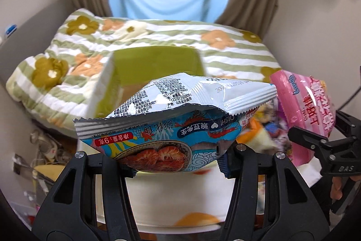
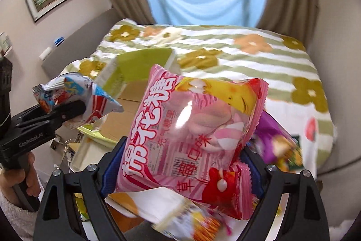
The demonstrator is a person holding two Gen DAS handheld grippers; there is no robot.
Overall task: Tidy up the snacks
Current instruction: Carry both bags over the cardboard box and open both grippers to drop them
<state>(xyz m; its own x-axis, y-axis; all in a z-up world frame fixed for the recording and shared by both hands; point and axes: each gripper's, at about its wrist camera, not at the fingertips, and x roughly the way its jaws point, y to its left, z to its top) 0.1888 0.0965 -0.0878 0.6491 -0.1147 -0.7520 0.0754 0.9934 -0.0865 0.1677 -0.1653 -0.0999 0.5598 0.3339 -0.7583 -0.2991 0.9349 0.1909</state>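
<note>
My left gripper [image 1: 178, 164] is shut on a blue and silver shrimp-cracker packet [image 1: 171, 119], held in the air; the packet also shows at the left of the right wrist view [image 2: 74, 94]. My right gripper [image 2: 180, 164] is shut on a pink marshmallow bag [image 2: 191, 128], also held up; it shows at the right of the left wrist view [image 1: 302, 110]. An open cardboard box with green flaps [image 1: 155, 62] stands on the bed ahead of both grippers, and it shows in the right wrist view [image 2: 140, 67].
The bed carries a striped floral quilt [image 2: 248, 55]. Loose snack packets, one purple [image 2: 273, 141] and one white and orange [image 2: 171, 209], lie under the right gripper. A curtained window is behind the bed. Clutter lies on the floor at the left [image 1: 45, 150].
</note>
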